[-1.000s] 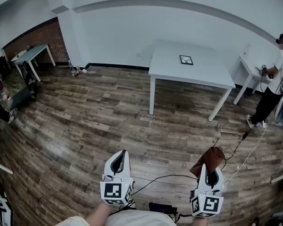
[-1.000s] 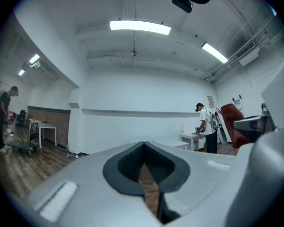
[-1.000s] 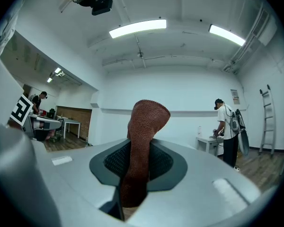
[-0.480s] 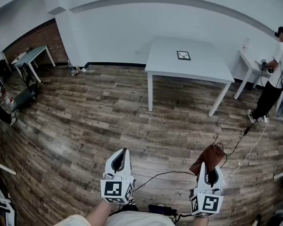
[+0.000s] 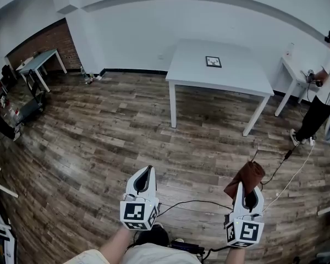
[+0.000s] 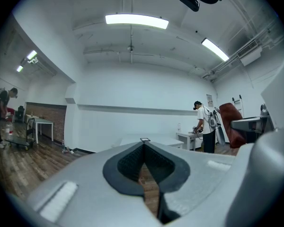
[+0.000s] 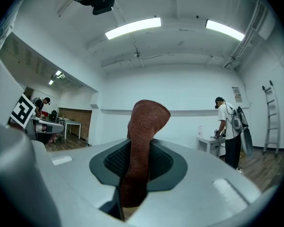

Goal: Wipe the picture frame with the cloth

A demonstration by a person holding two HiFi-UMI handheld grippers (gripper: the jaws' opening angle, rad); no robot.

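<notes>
A small dark picture frame [image 5: 213,61] lies flat on a white table [image 5: 231,81] far ahead across the wooden floor; in the left gripper view the frame [image 6: 145,139] is a tiny dark shape above the jaw tips. My right gripper [image 5: 249,190] is shut on a brown cloth [image 5: 246,179], which sticks up out of the jaws [image 7: 143,141]. At lower left of the head view, my left gripper [image 5: 147,170] is shut and holds nothing. Both grippers hang over the floor, well short of the table.
A person [image 5: 323,92] stands at a small white side table [image 5: 292,73] at the right. Black and white cables [image 5: 286,172] trail over the floor near my right gripper. Another table [image 5: 37,62] and a cart stand by the brick wall at the left.
The table and frame have drawn slightly nearer and shifted left in the head view. Both grippers sit a little lower in it; the cloth stays clamped.
</notes>
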